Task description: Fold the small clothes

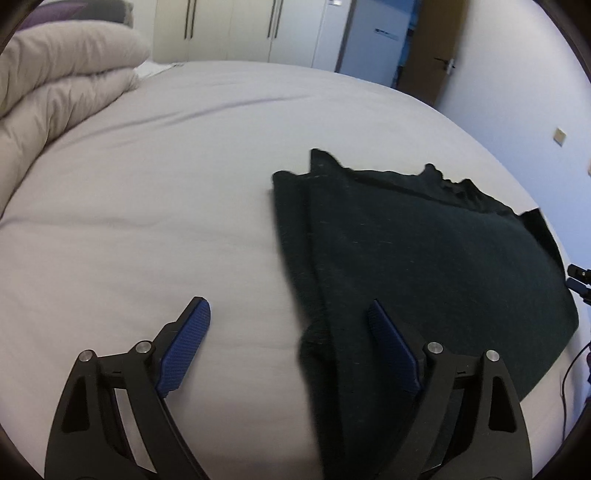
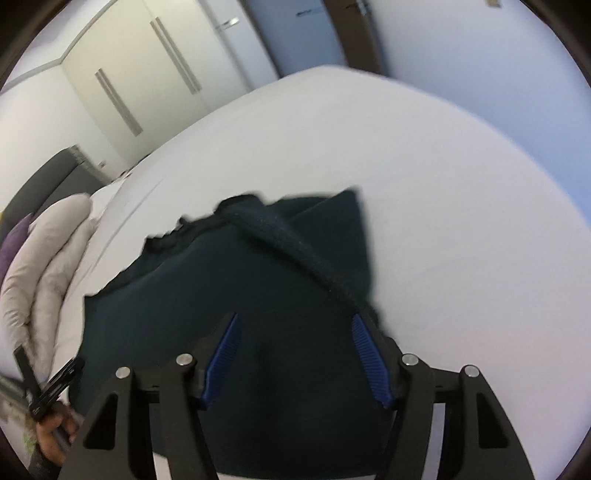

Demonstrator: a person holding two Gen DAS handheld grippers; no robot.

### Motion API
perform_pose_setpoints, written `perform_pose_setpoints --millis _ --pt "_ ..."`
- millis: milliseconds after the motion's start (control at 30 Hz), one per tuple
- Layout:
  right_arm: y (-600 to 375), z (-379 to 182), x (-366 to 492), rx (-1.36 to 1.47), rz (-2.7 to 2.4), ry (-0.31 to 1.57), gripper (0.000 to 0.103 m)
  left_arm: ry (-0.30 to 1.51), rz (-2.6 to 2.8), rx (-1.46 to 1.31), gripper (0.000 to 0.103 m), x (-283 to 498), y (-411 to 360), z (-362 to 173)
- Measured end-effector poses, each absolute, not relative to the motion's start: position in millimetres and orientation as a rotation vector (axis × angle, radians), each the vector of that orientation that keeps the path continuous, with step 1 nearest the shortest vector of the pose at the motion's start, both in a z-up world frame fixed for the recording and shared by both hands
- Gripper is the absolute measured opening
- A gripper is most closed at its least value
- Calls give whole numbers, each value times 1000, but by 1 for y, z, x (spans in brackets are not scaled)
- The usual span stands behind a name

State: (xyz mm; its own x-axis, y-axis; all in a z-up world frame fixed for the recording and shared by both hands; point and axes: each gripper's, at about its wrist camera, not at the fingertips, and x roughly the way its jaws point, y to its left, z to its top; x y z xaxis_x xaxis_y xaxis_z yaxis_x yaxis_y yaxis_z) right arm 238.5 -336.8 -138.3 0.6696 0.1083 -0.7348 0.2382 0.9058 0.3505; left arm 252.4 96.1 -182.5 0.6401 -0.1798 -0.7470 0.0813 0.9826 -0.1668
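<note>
A dark green-black garment [image 1: 424, 266] lies spread on the pale bed sheet [image 1: 147, 221], its left side folded over in a long strip. My left gripper [image 1: 288, 317] is open above the garment's near left edge, one blue pad over the sheet, the other over the cloth. In the right wrist view the same garment [image 2: 266, 280] lies below my right gripper [image 2: 293, 332], which is open and empty just above the cloth. A thick rolled hem [image 2: 295, 247] runs diagonally across it.
A folded beige duvet [image 1: 55, 85] lies at the left end of the bed, also in the right wrist view [image 2: 44, 258]. Wardrobe doors [image 1: 229, 26] and a room door [image 1: 432, 48] stand behind. The left gripper handle and hand [image 2: 51, 406] show at lower left.
</note>
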Motion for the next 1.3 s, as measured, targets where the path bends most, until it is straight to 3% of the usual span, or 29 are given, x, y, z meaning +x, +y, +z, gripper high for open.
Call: perform_pose_setpoints --millis 200,433,667,967,1133,1300 --pt "-380 -133 240 569 -280 829 72 854 -151 -104 88 246 92 -185" --pt "-346 -114 245 423 -197 794 77 784 -172 -171 88 236 104 -178" --pt "-350 -159 251 434 -235 978 80 796 -211 -165 88 222 101 -175" --pt "-343 -132 219 379 -346 851 79 885 -143 -99 88 225 89 -187" --pt "-290 -98 211 410 -35 686 79 896 -95 -58 90 224 83 -190" --pt "-263 -124 236 524 235 740 79 899 -84 -83 90 222 89 -194"
